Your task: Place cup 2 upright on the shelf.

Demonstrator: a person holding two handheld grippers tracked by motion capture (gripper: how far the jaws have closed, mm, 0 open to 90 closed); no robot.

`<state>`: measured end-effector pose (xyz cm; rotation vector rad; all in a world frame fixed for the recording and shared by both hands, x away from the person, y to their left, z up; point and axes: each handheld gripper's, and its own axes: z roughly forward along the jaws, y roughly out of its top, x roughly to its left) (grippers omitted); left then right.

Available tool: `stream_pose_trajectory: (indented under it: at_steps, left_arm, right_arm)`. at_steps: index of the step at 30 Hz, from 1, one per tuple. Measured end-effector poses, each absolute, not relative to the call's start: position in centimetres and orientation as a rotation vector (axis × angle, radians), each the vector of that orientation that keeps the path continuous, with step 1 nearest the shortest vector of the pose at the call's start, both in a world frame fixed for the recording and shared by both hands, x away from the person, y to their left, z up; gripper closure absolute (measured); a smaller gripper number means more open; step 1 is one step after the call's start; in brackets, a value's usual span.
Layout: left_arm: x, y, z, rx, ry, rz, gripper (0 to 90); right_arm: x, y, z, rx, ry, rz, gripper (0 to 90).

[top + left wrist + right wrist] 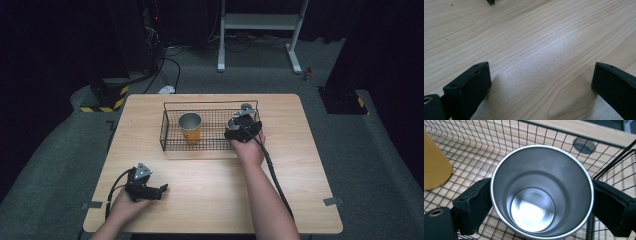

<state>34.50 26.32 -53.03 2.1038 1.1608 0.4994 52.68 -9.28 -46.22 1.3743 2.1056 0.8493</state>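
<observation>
Had my right gripper [541,202] clamped on the steel cup [541,192], sitting between my fingers inside the wire basket [474,145]. Left gripper [541,82] gaped empty. Best bet was setting it down level, clear of the yellow cup [434,162] beside it.

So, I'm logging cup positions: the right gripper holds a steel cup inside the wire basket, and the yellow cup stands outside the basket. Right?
Not quite. The yellow cup stands inside the wire basket too, as the high view shows. The rest holds: the right gripper has the steel cup between its jaws inside the basket.
</observation>
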Motion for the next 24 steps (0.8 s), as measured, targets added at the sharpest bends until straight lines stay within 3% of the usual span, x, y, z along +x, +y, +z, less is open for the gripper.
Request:
stream_pose_trajectory:
  at_steps: [24]
  left_arm:
    - [34.5,26.3,-53.0,2.104,1.157,0.5,2.8]
  right_arm:
    - [49.9,-10.1,-42.5,1.28,2.054,0.989,9.1]
